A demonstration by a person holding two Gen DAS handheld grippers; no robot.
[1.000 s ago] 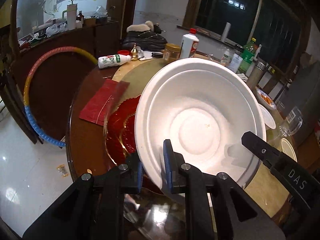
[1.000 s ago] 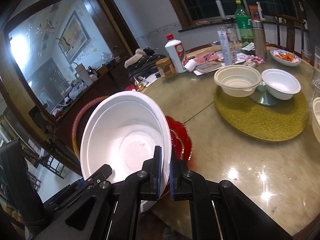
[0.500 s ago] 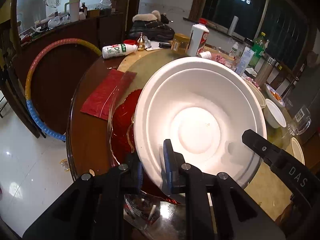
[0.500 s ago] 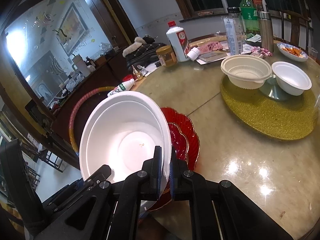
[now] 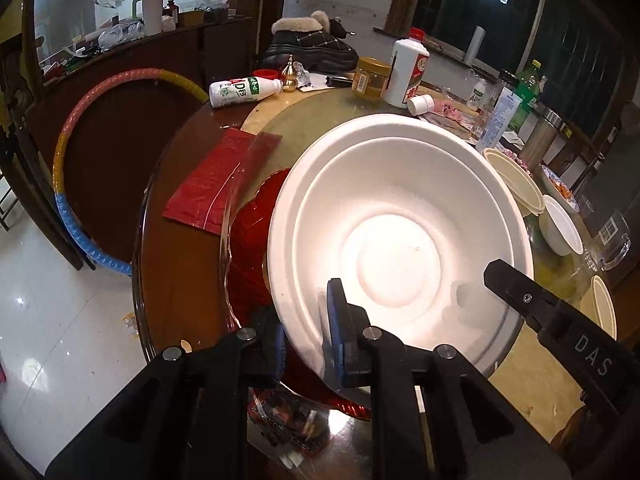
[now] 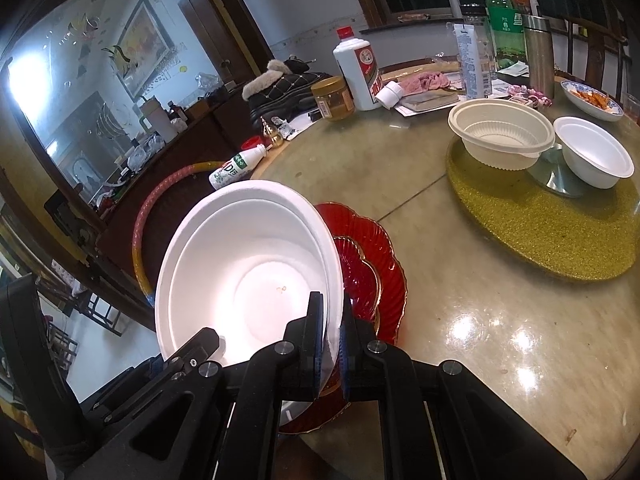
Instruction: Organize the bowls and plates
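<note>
A: Both tongs pinch one thing?
B: Yes. The left gripper (image 5: 306, 332) and right gripper (image 6: 330, 330) each clamp the rim of the white foam bowl (image 5: 400, 240), smooth and round (opposite edges).
A: And the bowl?
B: Tilted over ribbed red glass plates (image 6: 372, 264) on the glossy table (image 6: 480, 300).

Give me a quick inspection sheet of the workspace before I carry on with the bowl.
Surface: round table, glossy, with gold mat.
Job's things: white bowl held tilted over red plates; two more bowls on the mat.
Clutter: bottles, jar, red packet, food dish.
Grippers: left gripper and right gripper both clamp the bowl's rim.
Cables: nothing seen.
Surroundings: hoop, sideboard, dark windows.
</note>
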